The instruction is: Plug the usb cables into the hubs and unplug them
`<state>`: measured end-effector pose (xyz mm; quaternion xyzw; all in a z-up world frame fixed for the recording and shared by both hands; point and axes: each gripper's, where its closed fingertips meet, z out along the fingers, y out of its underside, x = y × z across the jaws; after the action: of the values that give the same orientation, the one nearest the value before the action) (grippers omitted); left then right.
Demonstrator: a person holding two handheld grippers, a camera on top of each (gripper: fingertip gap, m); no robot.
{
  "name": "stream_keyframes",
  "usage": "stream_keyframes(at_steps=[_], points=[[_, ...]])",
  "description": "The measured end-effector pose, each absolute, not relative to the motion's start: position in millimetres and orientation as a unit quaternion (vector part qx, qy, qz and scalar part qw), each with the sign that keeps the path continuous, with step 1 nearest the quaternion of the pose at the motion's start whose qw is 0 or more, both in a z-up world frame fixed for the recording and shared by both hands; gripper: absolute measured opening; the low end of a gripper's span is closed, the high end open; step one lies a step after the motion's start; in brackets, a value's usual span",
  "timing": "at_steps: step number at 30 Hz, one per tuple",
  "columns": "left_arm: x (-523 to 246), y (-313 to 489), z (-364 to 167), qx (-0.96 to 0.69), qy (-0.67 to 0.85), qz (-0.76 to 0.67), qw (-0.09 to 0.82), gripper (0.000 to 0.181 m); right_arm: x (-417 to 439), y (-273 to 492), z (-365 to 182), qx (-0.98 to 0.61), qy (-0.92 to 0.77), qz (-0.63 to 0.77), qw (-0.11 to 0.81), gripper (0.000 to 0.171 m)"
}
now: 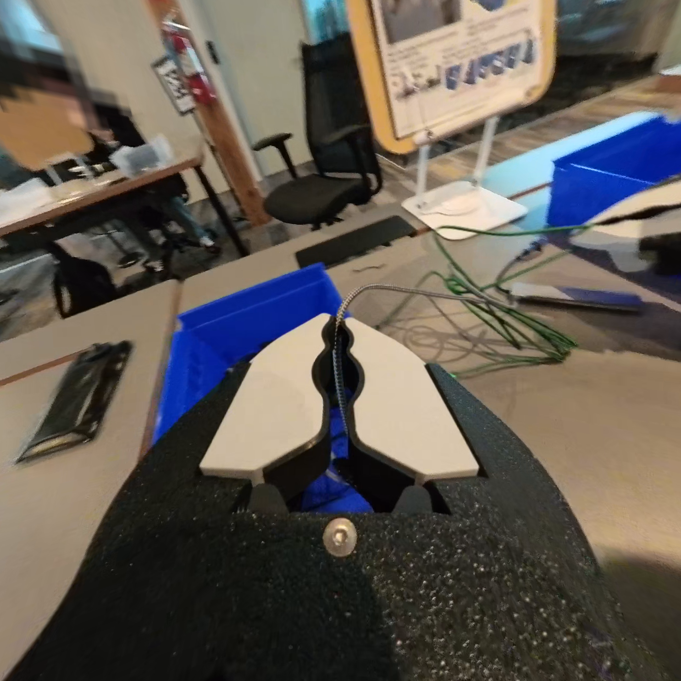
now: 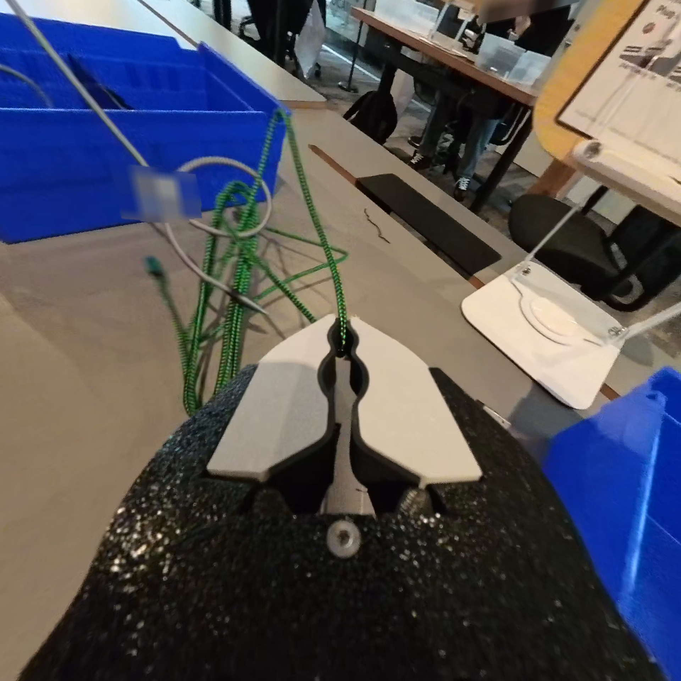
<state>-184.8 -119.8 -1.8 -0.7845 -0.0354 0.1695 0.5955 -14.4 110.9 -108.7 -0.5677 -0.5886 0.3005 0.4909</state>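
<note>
My left gripper (image 1: 341, 324) is shut on a grey braided cable (image 1: 398, 291) and holds it above a blue bin (image 1: 254, 313); the cable runs right toward a flat dark hub (image 1: 575, 296) on the table. My right gripper (image 2: 342, 324) is shut on a green braided cable (image 2: 328, 254) that rises to the rim of a blue bin (image 2: 140, 132) and loops on the table. A loose green plug (image 2: 153, 265) hangs at the left. The grey cable (image 2: 224, 166) also loops there. Green cable coils (image 1: 516, 324) show in the left wrist view.
A white sign stand base (image 2: 541, 331) sits on the grey table at the right, also in the left wrist view (image 1: 464, 210). Another blue bin (image 2: 619, 497) is close at my right, seen too in the left wrist view (image 1: 611, 184). A black pouch (image 1: 77, 398) lies left. Office chairs and desks stand beyond the table edge. Left tips to right tips: about 30 cm.
</note>
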Motion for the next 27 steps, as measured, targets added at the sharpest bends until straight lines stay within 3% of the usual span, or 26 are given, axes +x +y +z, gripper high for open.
stream_keyframes(at_steps=[8, 27], points=[[-239.5, -164.4, 6.2, -0.767, -0.142, 0.232, 0.582, 0.002, 1.4, 137.2, -83.6, -0.581, -0.546, 0.268, 0.541, 0.001], [-336.4, -222.8, 10.6, -0.745, -0.272, 0.4, 0.46, 0.002, 4.2, 131.1, -83.8, -0.582, -0.543, 0.281, 0.536, 0.0]])
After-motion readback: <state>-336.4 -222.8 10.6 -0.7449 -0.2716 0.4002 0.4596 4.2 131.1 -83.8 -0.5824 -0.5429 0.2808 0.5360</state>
